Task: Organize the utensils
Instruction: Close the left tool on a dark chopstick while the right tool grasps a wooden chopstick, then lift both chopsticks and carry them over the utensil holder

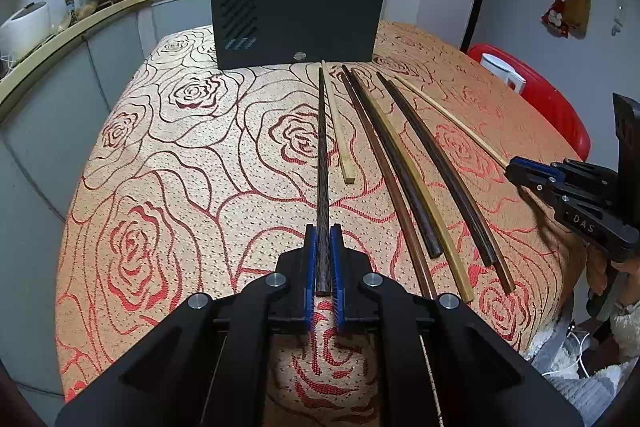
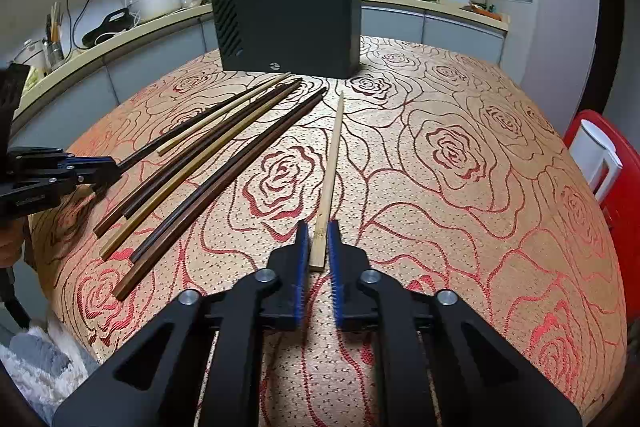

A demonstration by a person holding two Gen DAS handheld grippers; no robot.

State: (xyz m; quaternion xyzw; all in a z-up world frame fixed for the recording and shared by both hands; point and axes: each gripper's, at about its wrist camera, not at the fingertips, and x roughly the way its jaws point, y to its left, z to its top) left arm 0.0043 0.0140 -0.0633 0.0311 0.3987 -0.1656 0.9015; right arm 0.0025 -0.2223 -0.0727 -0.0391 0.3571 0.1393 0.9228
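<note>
Fingers [image 1: 324, 291] clamped a dark speckled chopstick [image 1: 322, 163]; right fingers [image 2: 338, 267] pinched a pale bamboo one [image 2: 330, 179].
We should have lifted both level toward the black slotted holder [image 1: 296, 19].

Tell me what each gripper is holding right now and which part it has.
The left gripper is shut on the dark chopstick at its thick near end. The right gripper pinches the light bamboo chopstick near its thick end.

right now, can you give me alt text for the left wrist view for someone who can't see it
The left gripper has its blue-padded jaws shut on a dark, speckled chopstick that points toward a dark grey rectangular utensil holder at the far end of a rose-patterned orange tablecloth. More dark and pale wooden chopsticks lie to its right, and the right gripper enters from the right edge.
</note>
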